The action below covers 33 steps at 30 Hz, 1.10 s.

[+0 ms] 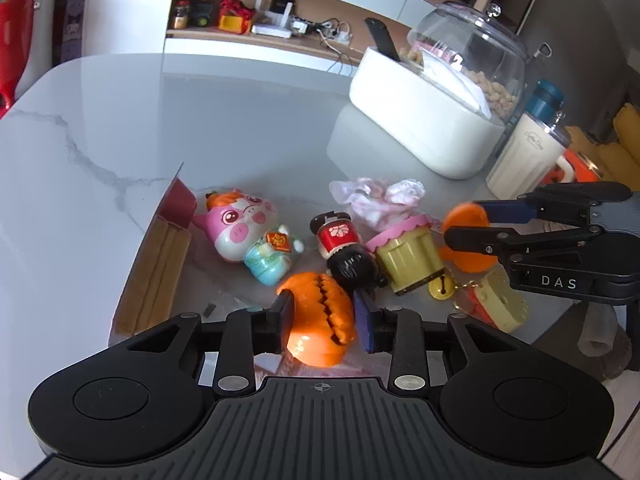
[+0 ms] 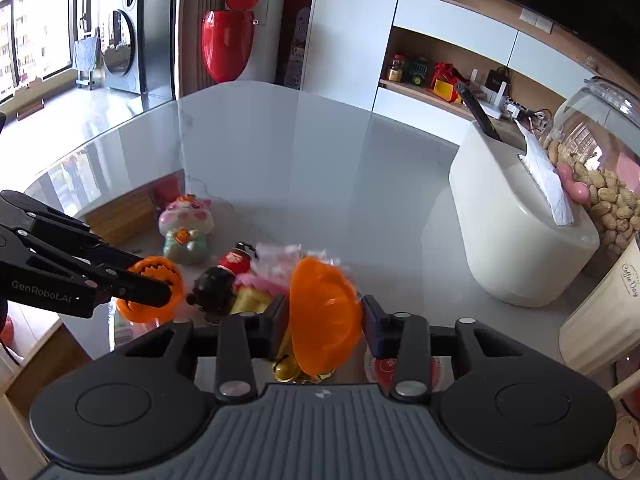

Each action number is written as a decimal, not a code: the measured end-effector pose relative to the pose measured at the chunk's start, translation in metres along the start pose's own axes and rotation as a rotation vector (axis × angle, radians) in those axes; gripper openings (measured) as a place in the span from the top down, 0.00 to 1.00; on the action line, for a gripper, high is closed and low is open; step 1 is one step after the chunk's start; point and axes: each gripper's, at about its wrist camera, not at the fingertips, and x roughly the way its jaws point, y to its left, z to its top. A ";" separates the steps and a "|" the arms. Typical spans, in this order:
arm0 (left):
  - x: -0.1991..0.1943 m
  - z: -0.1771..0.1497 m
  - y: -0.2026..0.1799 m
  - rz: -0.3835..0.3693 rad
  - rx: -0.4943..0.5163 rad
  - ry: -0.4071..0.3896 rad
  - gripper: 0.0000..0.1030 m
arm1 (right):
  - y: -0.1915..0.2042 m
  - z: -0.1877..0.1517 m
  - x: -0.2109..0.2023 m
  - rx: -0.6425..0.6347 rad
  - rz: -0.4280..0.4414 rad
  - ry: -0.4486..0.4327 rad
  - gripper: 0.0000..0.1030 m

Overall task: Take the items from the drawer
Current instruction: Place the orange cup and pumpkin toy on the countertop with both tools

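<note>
Left gripper: clamping the orange toothed shell above the table.
Right gripper: gripping the orange smooth shell.

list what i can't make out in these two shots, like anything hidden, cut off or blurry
- The drawer: in neither view, outside the frames.
- Underside of the orange toothed piece: left wrist view, covered by the left gripper.
- Pink crumpled wrapper: right wrist view, blurred and partly behind the orange half shell in the right gripper.
- Yellow keychain toy: left wrist view, partly behind the right gripper.
</note>
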 end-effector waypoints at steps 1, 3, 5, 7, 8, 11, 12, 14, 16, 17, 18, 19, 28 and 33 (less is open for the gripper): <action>0.004 0.000 -0.001 0.024 0.017 -0.001 0.60 | -0.002 -0.001 0.005 -0.003 -0.010 0.010 0.63; 0.007 0.001 -0.006 0.055 0.050 -0.016 0.61 | -0.005 -0.005 0.010 0.001 -0.018 0.010 0.62; 0.008 0.002 -0.010 0.066 0.074 -0.023 0.61 | -0.006 -0.009 0.026 0.016 -0.009 0.005 0.60; 0.006 0.002 -0.014 0.072 0.091 -0.029 0.61 | -0.010 -0.010 0.023 0.032 0.000 -0.017 0.59; 0.004 0.003 -0.017 0.077 0.099 -0.033 0.61 | -0.012 -0.011 0.018 0.035 -0.001 -0.027 0.59; -0.005 0.005 -0.023 0.095 0.125 -0.052 0.61 | -0.014 -0.012 -0.001 0.057 -0.010 -0.053 0.59; -0.009 0.005 -0.025 0.098 0.134 -0.056 0.61 | -0.015 -0.013 -0.004 0.068 -0.009 -0.058 0.59; -0.018 0.005 -0.032 0.097 0.154 -0.064 0.61 | -0.017 -0.018 -0.013 0.096 0.000 -0.070 0.59; -0.032 0.001 -0.035 0.096 0.161 -0.071 0.61 | -0.015 -0.023 -0.023 0.097 0.013 -0.073 0.59; -0.039 -0.002 -0.035 0.098 0.154 -0.072 0.61 | -0.013 -0.026 -0.028 0.091 0.015 -0.074 0.59; -0.047 -0.007 -0.034 0.096 0.141 -0.074 0.61 | -0.010 -0.029 -0.033 0.082 0.014 -0.077 0.59; -0.051 -0.012 -0.032 0.091 0.129 -0.073 0.61 | -0.009 -0.034 -0.040 0.076 0.017 -0.080 0.58; -0.026 -0.034 -0.028 0.118 0.037 0.041 0.62 | -0.011 -0.068 -0.059 0.136 0.051 -0.045 0.56; -0.012 -0.023 -0.027 0.105 0.050 0.005 0.64 | -0.003 -0.080 -0.056 0.121 0.092 -0.019 0.56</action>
